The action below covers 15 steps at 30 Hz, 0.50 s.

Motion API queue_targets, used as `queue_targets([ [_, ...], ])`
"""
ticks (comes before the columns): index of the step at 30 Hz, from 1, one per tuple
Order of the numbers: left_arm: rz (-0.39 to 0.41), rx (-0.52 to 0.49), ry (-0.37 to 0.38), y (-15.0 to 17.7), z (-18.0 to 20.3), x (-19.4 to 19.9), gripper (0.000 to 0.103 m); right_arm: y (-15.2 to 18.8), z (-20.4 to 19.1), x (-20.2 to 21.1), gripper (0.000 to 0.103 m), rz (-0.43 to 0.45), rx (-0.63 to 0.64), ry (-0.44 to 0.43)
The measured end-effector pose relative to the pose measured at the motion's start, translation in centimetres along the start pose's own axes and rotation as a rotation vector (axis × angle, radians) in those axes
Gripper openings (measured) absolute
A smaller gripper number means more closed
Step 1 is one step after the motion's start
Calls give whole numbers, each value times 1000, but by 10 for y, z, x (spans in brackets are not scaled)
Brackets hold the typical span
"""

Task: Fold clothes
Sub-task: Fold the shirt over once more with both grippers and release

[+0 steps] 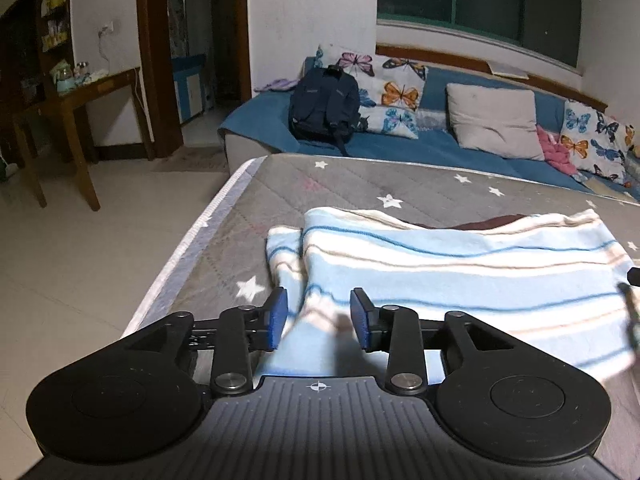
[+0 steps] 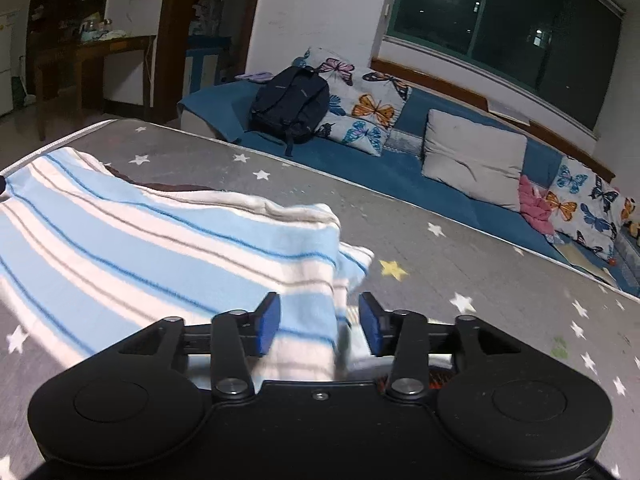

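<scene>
Striped in pale blue and cream, the garment (image 1: 460, 264) lies on the grey star-print mattress (image 1: 360, 180), doubled over itself, so one fold looks already made. The left gripper (image 1: 319, 316) sits at its near left corner, the right gripper (image 2: 319, 322) at the near right corner. Both have their pads spread with cloth lying loose between them, which I judge is a release to let the fold settle.
</scene>
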<state>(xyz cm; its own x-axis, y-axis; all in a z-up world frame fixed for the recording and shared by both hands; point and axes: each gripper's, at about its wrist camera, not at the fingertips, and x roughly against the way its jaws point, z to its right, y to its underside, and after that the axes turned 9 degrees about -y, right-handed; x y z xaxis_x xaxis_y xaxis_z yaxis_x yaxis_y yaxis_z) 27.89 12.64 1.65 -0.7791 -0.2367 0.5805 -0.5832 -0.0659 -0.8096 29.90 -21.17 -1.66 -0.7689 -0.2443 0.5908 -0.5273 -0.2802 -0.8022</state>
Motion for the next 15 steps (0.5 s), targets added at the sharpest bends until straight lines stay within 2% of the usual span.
queue_targets([
  [10, 31, -2, -49, 47, -21, 59, 49, 34, -6, 42, 70, 9, -55, 42],
  [12, 38, 0, -64, 56, -24, 68, 57, 44, -6, 51, 75, 16, -76, 53],
  [15, 59, 0, -101, 74, -26, 81, 60, 58, -5, 62, 79, 21, -101, 69],
])
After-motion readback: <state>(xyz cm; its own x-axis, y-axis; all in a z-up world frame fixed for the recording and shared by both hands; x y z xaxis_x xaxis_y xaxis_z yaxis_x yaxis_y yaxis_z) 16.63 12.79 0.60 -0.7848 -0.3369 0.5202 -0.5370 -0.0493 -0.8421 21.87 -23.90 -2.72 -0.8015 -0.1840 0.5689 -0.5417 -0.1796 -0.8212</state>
